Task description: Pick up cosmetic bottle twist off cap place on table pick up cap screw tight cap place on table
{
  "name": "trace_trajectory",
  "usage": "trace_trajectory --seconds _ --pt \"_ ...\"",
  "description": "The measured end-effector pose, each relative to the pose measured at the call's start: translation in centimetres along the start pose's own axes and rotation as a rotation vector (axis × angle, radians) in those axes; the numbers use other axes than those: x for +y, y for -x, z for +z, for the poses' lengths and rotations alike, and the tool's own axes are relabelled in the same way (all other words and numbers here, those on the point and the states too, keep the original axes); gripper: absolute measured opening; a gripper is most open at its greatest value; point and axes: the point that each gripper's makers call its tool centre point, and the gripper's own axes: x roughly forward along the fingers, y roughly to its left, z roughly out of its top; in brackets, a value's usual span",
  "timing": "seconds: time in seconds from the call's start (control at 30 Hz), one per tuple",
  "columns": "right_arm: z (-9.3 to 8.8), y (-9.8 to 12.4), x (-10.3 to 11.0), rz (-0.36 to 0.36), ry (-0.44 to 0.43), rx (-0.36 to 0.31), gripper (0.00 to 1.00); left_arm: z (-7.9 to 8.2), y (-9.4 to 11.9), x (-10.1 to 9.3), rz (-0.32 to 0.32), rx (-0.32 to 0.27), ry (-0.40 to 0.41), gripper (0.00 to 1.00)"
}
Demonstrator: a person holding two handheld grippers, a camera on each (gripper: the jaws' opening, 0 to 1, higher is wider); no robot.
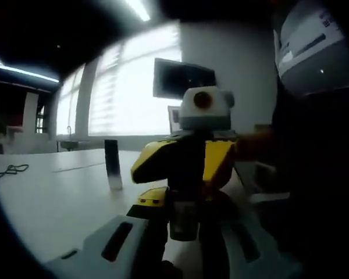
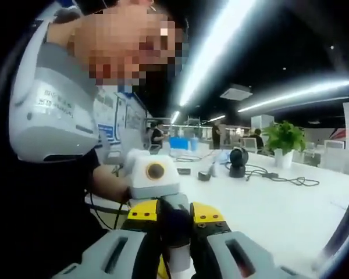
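— Gripping what, exactly, over that smooth white table point(image 1: 52, 197)?

— Both tools pinch one small cosmetic bottle: the left gripper point(image 1: 180, 232) clamps its pale cylindrical body point(image 1: 183, 220), the yellow-and-black right gripper point(image 2: 175, 247) closes on its dark rounded cap point(image 2: 174, 224).

— And the slim upright cylinder point(image 1: 112, 164)?

— Dark, matte, pale at its base, standing well apart.
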Motion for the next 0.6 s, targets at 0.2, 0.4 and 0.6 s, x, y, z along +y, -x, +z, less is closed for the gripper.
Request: trace_trajectory --seconds 0.2,0.4,0.6 --pt "0.0 -0.2 -1.0 -0.099 0.001 -0.007 0.12 -0.1 0.1 0.9 0.046 0.005 0.005 0.09" --pt "0.0 -0.3 -1.8 -0.173 -0.006 -0.019 0.12 -0.2 0.1 1.6 0.094 0.012 -0.004 0.09" --pt "0.1 -0.3 -2.4 -0.259 0.002 -0.018 0.12 -0.1 0.2 2.1 0.134 0.014 -0.016 0.09"
